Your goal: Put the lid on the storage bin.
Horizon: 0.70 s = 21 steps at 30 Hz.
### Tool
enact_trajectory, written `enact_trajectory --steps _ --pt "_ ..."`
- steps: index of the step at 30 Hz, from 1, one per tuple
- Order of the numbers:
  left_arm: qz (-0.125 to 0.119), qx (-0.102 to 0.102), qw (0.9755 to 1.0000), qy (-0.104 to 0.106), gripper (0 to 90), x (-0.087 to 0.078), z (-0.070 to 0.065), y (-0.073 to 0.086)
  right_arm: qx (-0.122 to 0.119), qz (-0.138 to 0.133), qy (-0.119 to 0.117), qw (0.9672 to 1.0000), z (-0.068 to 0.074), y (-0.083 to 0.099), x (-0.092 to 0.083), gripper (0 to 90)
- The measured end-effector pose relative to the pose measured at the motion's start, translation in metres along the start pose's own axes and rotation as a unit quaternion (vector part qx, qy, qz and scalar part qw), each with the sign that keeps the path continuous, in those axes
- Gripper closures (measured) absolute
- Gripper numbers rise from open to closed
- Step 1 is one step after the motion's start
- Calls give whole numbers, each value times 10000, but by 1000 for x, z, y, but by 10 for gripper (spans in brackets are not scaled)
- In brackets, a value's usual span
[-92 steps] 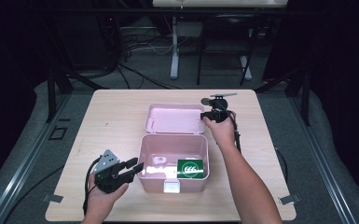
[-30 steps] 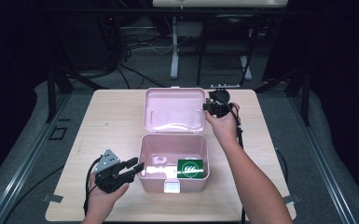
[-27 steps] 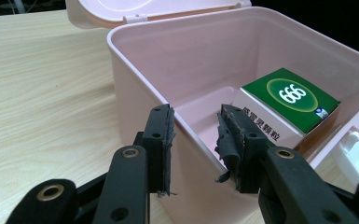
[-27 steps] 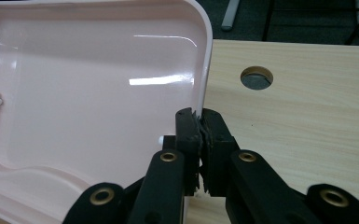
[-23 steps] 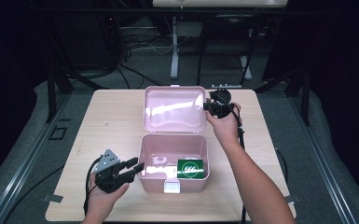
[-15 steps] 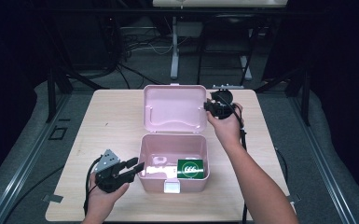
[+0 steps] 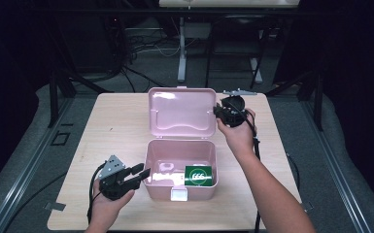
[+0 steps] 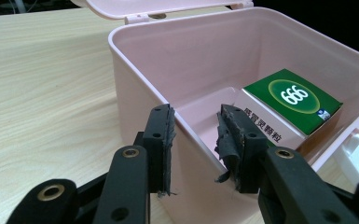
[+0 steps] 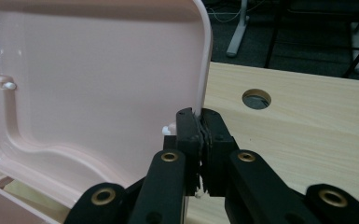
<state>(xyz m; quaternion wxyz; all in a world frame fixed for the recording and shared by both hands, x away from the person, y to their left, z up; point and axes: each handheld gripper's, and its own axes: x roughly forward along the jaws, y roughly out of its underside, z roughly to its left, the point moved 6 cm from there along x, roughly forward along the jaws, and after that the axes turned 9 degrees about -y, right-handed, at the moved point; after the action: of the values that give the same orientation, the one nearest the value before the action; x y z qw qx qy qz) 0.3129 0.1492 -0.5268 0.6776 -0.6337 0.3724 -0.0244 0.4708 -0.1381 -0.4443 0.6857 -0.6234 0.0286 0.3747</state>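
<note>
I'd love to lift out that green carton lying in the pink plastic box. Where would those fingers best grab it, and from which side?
Best from straight above, I'd judge. The green cardboard carton lies flat in the near right corner of the open pink plastic box, close to its walls, so a sideways approach looks blocked. Pinch the carton's two long side faces: its white side faces bare floor, though the far side may sit tight against the wall.

From my left gripper view, the green carton (image 8: 293,100) hides the box floor beneath it, and the lid (image 8: 158,7) is cut off at the top edge.
</note>
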Motion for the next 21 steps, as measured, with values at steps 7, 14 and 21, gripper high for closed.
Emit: enact_trajectory --steps 7,14,21 --pt "5 10 10000 -4 648 0 0 0 -120 -119 -28 9999 4 1 -8 875" --pt "48 27 10000 -2 649 -1 0 0 -228 -225 -55 9995 9 3 -16 876" --pt "54 33 10000 -27 650 -1 0 0 -235 -375 -111 9990 13 7 -25 878"
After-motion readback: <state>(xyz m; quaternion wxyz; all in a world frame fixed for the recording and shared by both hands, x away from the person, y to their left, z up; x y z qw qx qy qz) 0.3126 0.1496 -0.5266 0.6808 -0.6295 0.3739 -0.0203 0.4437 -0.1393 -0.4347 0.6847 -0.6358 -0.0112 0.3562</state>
